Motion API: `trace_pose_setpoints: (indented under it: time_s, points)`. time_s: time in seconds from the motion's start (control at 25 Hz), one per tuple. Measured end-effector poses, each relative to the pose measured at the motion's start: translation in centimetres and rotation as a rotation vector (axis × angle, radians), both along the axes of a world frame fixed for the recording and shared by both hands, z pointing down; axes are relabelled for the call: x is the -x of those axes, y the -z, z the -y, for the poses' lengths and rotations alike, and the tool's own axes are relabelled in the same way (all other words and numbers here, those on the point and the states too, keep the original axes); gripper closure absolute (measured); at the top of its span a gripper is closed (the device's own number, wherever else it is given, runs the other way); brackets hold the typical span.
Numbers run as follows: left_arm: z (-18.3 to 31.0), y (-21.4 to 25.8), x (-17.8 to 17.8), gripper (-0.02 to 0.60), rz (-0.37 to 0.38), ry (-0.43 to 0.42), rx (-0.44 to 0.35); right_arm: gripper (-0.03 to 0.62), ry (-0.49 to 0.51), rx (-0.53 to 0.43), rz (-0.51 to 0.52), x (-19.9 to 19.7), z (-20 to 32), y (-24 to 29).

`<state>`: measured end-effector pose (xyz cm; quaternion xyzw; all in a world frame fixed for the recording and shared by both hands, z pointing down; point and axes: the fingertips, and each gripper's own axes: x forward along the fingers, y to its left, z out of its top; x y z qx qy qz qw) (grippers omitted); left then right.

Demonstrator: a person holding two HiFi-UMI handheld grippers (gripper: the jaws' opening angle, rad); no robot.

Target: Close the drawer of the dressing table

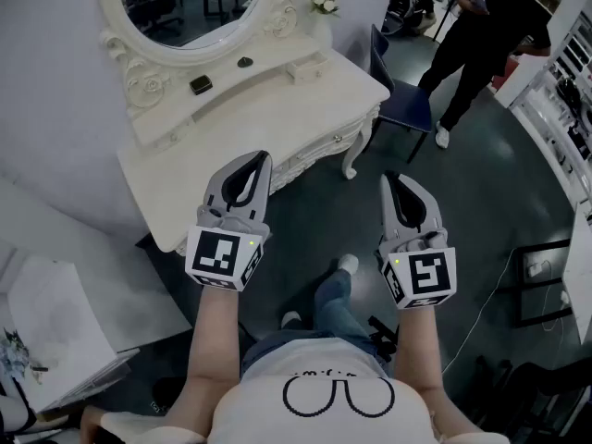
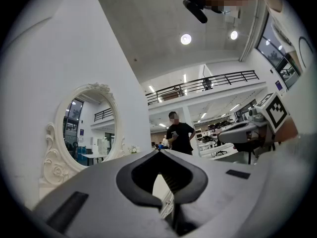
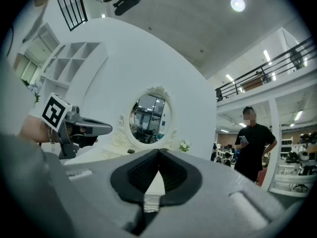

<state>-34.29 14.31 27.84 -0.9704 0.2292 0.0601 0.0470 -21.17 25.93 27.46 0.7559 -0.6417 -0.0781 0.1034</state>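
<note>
Dressing table (image 1: 231,128) stood ahead of both claws. Left claw (image 1: 265,159) and right claw (image 1: 389,178) were closed, empty. Drawer (image 1: 324,146) front lay just beyond left tip. Advised: press squarely, push straight in.

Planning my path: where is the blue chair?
In the head view, the blue chair stands upper right, just past the right end of the dressing table.

Left hand-held gripper (image 1: 265,158) and right hand-held gripper (image 1: 389,179) point forward, jaws together.
</note>
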Motion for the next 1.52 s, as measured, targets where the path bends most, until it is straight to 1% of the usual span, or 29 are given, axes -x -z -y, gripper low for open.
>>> trace_pose_setpoints:
  time_s: [0.16,0.28,0.6,0.84,1.12,1.28,1.4,1.52]
  points:
    - [0.8,0.0,-0.6,0.583,0.001,0.007,-0.009,0.595,-0.001,-0.014,-0.007,-0.5,0.8,0.0]
    - [1.2,-0.3,-1.5,0.583,0.004,0.011,-0.009,0.595,0.001,-0.039,0.021,-1.6,1.1,0.0]
    - [3.8,-0.6,-6.3,0.583,0.018,0.02,-0.003,0.595,0.024,-0.033,0.029,-6.1,3.8,-0.5]
    - [6.9,-1.3,-12.3,0.583,0.045,0.041,0.006,0.594,0.047,-0.015,0.041,-11.9,7.1,-1.0]
    - [10.8,-0.8,-20.6,0.583,0.039,0.078,0.022,0.594,0.089,-0.001,0.032,-20.3,11.5,-0.4]
    - [12.7,-0.6,-25.1,0.583,0.036,0.109,0.025,0.594,0.13,-0.001,0.039,-24.9,14.1,0.0]
    - [14.0,-0.5,-27.6,0.583,0.032,0.144,0.033,0.594,0.168,0.011,0.041,-27.5,15.7,-0.1]
    - [14.8,-1.1,-29.6,0.583,0.048,0.169,0.049,0.594,0.189,0.024,0.05,-29.5,16.8,-0.7]
